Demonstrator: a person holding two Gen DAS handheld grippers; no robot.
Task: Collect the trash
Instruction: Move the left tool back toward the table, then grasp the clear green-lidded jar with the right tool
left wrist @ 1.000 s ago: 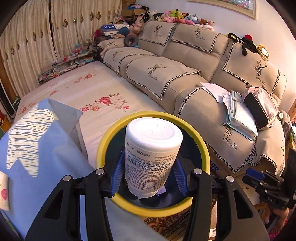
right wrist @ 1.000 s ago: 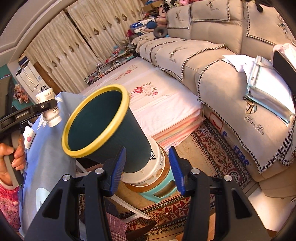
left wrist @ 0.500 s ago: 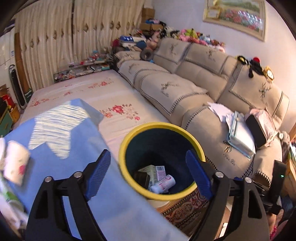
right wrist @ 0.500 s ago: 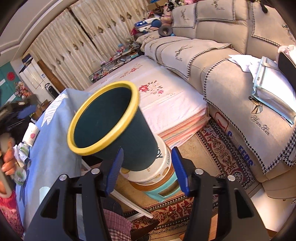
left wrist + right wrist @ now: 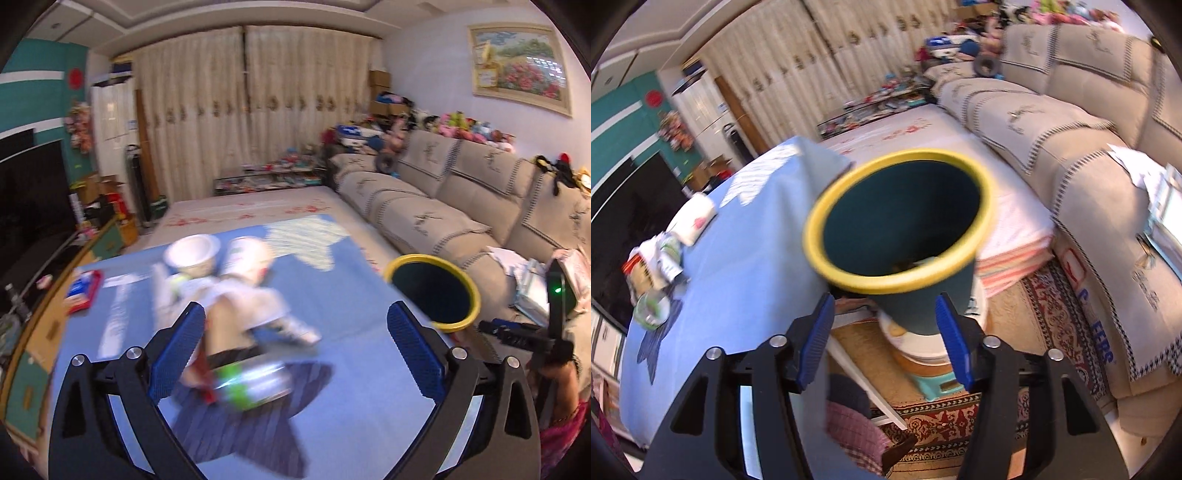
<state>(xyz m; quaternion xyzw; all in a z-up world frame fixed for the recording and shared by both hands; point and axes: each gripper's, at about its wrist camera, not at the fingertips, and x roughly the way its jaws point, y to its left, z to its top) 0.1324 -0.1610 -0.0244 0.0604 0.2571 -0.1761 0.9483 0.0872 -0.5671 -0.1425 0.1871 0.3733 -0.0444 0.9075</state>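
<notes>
My left gripper (image 5: 295, 347) is open and empty above the blue tablecloth (image 5: 354, 369). Blurred trash lies just ahead of it: a clear bottle with a green label (image 5: 255, 384), crumpled white wrappers (image 5: 258, 306), a white cup (image 5: 192, 254) and a tissue roll (image 5: 245, 254). My right gripper (image 5: 884, 338) is shut on the dark green bin with a yellow rim (image 5: 897, 221) and holds it tilted beside the table edge. The bin also shows in the left wrist view (image 5: 432, 291), at the table's right edge. Some trash lies at the bin's bottom.
A red and blue packet (image 5: 83, 291) lies on the table's left side. A beige sofa (image 5: 461, 221) runs along the right wall, with a flowered mattress (image 5: 960, 147) before it. A stool (image 5: 931, 358) stands on the patterned rug (image 5: 1052, 314) under the bin.
My left gripper let the white bottle fall into the bin, opened, and swung left from the bin to over the trash pile on the table. The bin has tipped more toward the right wrist camera.
</notes>
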